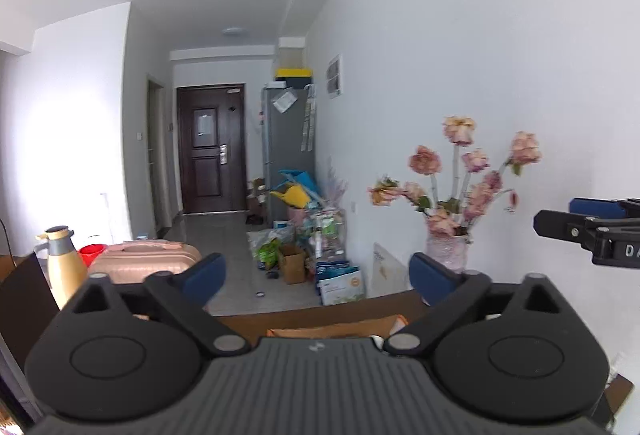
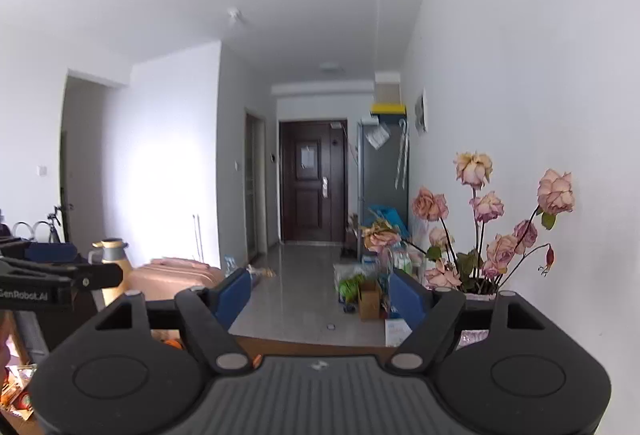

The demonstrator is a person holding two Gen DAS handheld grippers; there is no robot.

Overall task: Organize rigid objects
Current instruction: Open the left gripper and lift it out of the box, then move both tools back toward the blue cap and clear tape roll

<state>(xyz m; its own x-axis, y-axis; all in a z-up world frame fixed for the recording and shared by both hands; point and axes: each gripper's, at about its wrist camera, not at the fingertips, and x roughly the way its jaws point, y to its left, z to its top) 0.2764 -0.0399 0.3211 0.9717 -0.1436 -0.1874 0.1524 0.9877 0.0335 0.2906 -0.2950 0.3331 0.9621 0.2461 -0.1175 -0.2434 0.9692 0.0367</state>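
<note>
- My left gripper (image 1: 318,275) is held up and level, its blue-padded fingers (image 1: 206,277) spread wide with nothing between them.
- My right gripper (image 2: 322,295) is raised the same way, fingers (image 2: 234,295) apart and empty; through the gap I see only floor and the far door (image 2: 312,181).
- Each gripper shows at the edge of the other's view: my right one (image 1: 592,231) at the right edge of the left camera, my left one (image 2: 52,275) at the left edge of the right camera. They sit side by side, apart.
- The things to organize lie low, mostly hidden under the gripper bodies. Only an orange-edged strip (image 1: 332,331) on the brown table (image 1: 256,323) peeks out below my left fingers; I cannot tell what it is.
- In the right view a small orange item (image 2: 174,344) shows beneath my left finger, too hidden to identify.
- A vase of pink flowers (image 2: 484,235) stands beside the wall on my right, ahead of both grippers.
- A cream thermos jug (image 1: 64,259) stands to the left, with a pink suitcase (image 1: 148,259) just behind it.
</note>
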